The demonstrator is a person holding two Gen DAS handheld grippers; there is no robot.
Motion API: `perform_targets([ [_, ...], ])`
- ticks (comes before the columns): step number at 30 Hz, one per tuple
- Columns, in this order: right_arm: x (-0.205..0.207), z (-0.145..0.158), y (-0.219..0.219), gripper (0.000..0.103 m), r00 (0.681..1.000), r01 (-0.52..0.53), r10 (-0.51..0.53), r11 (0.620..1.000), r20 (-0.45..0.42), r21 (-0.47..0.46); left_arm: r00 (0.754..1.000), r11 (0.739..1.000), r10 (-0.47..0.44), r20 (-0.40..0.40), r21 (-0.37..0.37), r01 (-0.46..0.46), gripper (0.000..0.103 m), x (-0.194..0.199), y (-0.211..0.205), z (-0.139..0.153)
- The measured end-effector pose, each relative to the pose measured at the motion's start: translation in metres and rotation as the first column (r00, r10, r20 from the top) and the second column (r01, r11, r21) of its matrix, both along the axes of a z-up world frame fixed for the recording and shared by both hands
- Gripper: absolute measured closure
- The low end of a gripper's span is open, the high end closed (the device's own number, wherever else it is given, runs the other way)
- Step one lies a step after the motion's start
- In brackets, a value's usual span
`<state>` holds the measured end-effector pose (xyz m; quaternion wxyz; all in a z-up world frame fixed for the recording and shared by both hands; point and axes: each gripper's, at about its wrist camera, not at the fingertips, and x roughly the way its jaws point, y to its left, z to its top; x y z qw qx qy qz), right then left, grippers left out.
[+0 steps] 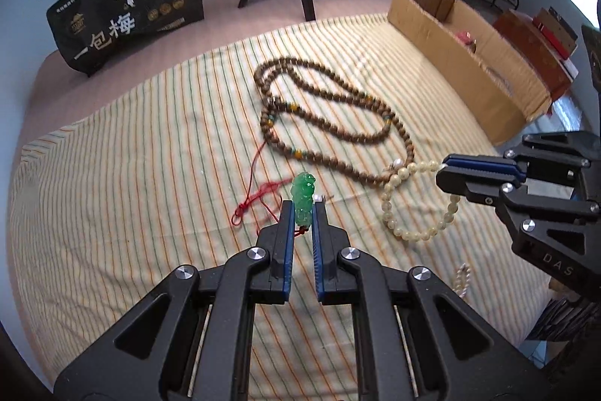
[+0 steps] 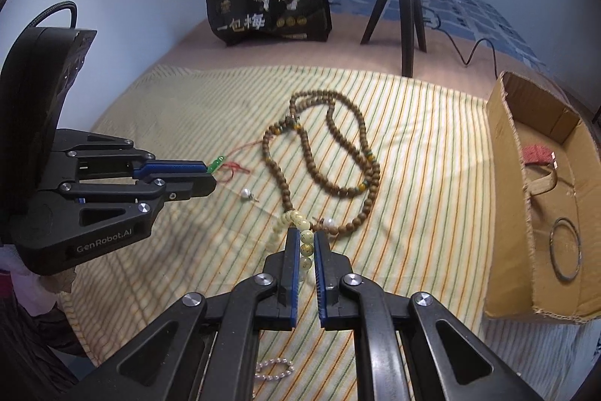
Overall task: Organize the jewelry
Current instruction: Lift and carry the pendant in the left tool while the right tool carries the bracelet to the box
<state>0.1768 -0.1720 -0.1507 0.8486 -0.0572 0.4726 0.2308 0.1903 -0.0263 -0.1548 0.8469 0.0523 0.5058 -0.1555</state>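
Green jade pendant clenched in left tongs, cream bead bracelet clenched in right tongs

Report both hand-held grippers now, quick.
Left hand-held gripper: shut on the green carved jade pendant.
Right hand-held gripper: shut on the pale cream bead bracelet.
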Motion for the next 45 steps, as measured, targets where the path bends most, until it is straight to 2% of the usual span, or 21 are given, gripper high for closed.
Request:
perform_targets([
  [8, -0.003, 0.025, -0.009, 0.098, 0.997, 0.017, -0.017, 1.000, 0.074, 0.000, 0.998, 0.996, 0.039, 0.052, -0.078, -0.035, 0.096, 0.004, 0.007, 0.031],
  [17, -0.001, 0.057, -0.035, 0.098, 0.986, 0.073, -0.077, 0.997, 0.150, 0.028, 0.987, 0.979, 0.095, 0.128, -0.189, -0.069, 0.096, 0.008, 0.018, 0.075],
  [25, 0.002, 0.087, -0.068, 0.098, 0.964, 0.143, -0.152, 0.988, 0.220, 0.060, 0.980, 0.962, 0.100, 0.174, -0.269, -0.051, 0.096, 0.007, 0.013, 0.107],
  [36, 0.013, 0.114, -0.128, 0.098, 0.924, 0.263, -0.282, 0.959, 0.260, 0.106, 0.973, 0.947, 0.025, 0.229, -0.317, 0.050, 0.096, 0.006, -0.034, 0.137],
  [45, 0.025, 0.124, -0.176, 0.098, 0.893, 0.346, -0.368, 0.929, 0.257, 0.130, 0.972, 0.928, -0.038, 0.231, -0.353, 0.121, 0.096, 0.013, -0.083, 0.141],
])
